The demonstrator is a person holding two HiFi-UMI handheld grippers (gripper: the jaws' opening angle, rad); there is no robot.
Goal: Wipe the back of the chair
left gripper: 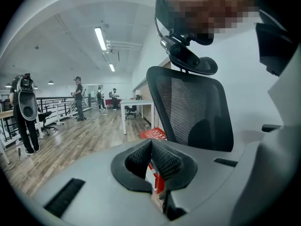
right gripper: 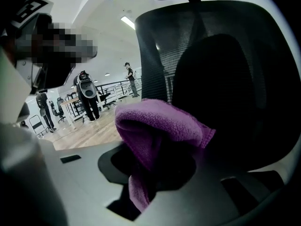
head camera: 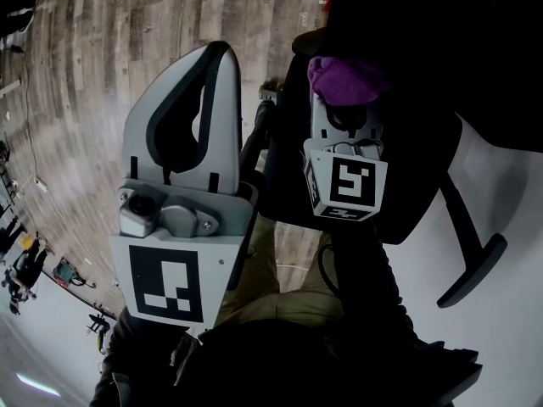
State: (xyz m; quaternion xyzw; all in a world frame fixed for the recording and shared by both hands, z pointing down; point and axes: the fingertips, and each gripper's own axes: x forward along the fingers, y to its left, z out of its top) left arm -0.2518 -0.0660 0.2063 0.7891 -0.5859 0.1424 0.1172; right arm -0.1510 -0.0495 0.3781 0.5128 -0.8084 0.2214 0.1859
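Observation:
The black mesh chair back (right gripper: 221, 69) fills the right gripper view, close in front of the jaws. A purple cloth (right gripper: 160, 126) is bunched between the jaws of my right gripper (right gripper: 155, 157), which is shut on it. From the head view the cloth (head camera: 348, 79) rests against the dark chair (head camera: 399, 100), with the right gripper (head camera: 344, 100) just below it. My left gripper (head camera: 222, 53) is held to the left of the chair, shut, with nothing between its pads. Its own view shows the left gripper (left gripper: 151, 147) facing the chair back (left gripper: 193, 112) and headrest (left gripper: 193, 62) from some way off.
A chair armrest (head camera: 471, 270) juts out at the lower right. The wooden floor (head camera: 102, 75) stretches off to the left. Far back stand a white table (left gripper: 136, 108), several people (left gripper: 78, 98) and a red sign (left gripper: 155, 134) low beside the chair.

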